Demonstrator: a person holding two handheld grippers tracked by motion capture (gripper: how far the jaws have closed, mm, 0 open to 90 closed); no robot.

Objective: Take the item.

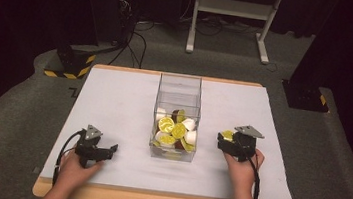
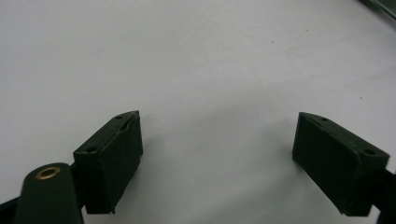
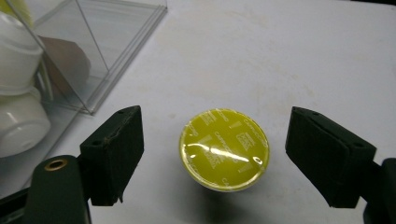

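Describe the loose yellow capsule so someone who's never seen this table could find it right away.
Start at the clear box mid-table, full of capsules. Just to its right, the right gripper straddles one yellow-lidded capsule. It alone sits on the bare tabletop, outside the box.

My table [image 1: 114,97] has a white top and a wooden edge. Past it, at 12 o'clock, a white metal stand [image 1: 232,15] sits on the grey floor [image 1: 12,111]. At 10 o'clock there is a black block with yellow stripes [image 1: 70,65], and black wires [image 1: 133,39] lie near it.
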